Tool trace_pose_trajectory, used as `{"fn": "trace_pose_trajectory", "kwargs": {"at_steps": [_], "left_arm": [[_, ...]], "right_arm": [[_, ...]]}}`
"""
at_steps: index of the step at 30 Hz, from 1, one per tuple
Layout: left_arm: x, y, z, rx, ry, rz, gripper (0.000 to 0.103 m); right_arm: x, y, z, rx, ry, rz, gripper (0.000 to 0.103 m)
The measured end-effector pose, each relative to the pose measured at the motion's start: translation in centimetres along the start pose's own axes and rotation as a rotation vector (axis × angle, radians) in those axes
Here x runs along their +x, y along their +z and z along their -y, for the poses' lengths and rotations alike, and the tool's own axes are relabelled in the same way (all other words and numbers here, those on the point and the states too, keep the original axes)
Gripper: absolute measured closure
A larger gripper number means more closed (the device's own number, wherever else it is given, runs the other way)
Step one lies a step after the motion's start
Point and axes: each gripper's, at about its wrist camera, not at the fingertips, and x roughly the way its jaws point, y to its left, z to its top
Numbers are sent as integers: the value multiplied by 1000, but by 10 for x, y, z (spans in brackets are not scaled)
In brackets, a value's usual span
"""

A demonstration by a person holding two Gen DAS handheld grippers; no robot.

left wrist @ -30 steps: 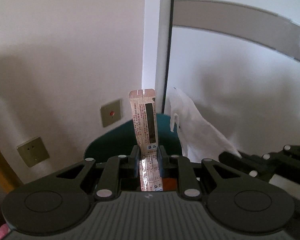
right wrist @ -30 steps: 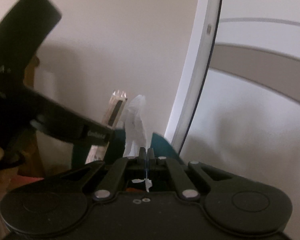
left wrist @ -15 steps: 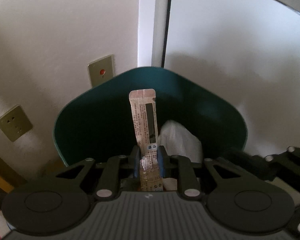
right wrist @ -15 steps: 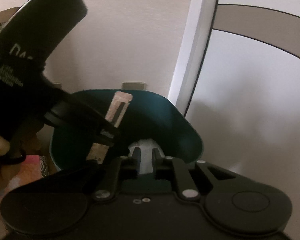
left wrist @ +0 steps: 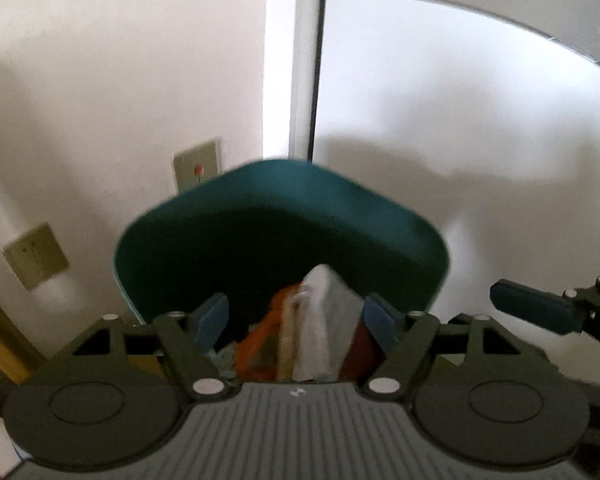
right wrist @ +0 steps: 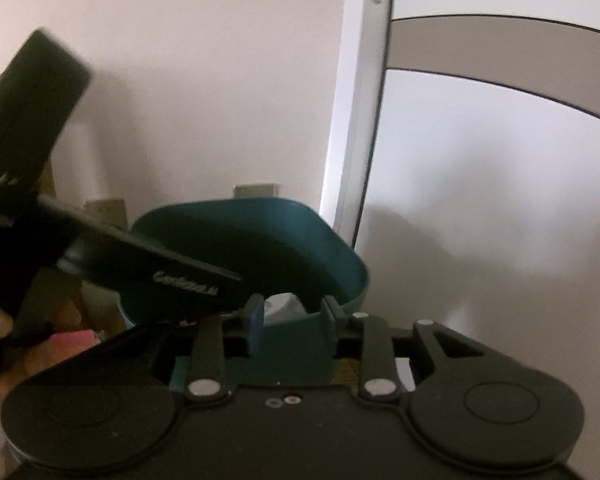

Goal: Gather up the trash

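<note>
Trash [left wrist: 320, 332] sits heaped inside the teal bin [left wrist: 284, 216] straight ahead of your left hand-held gripper [left wrist: 296, 316]: a pale crumpled tissue or bag stands in the middle of the pile, with an orange wrapper just to its left and something reddish to its right. Your left hand-held gripper hangs over the near edge of the bin with its fingers spread wide apart and nothing between them; the pile shows through the gap. Your right hand-held gripper [right wrist: 292, 320] is beside it, also over the bin [right wrist: 300, 232], fingers apart and empty, with a bit of the pale trash [right wrist: 284, 304] visible just beyond them. From the right wrist view, your left hand-held gripper [right wrist: 204, 276] reaches in from the left, over the bin's opening. Behind the bin, a white wall carries two beige wall plates [left wrist: 36, 256], one with a red dot [left wrist: 198, 169]. The view is somewhat blurred.
</note>
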Motion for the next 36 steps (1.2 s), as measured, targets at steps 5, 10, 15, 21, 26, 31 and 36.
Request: {"fn": "trace_pose_trajectory", "kwargs": {"at_steps": [5,10,15,21,26,31,36], "left_arm": [[-30,-9,8,22,-7,52,28],[-57,-18,13,36,-4,100,22],[-87,-30,13,32,-11,155,22],[-123,-50,17,45,15,237,6],[-147,-67,23,51,17,286,4],[-163,-81,24,18,-3,299,4],[-172,-94,29,26,2,291,4]], "right_arm": [[-29,-1,7,30,20,34,67],[-62,-3,9,39,43,84,55],[-88,-5,9,48,59,120,50],[-118,-13,14,96,110,150,48],[-135,-20,17,120,154,152,47],[-152,-23,19,114,169,162,47],[-166,-27,19,112,180,170,46]]}}
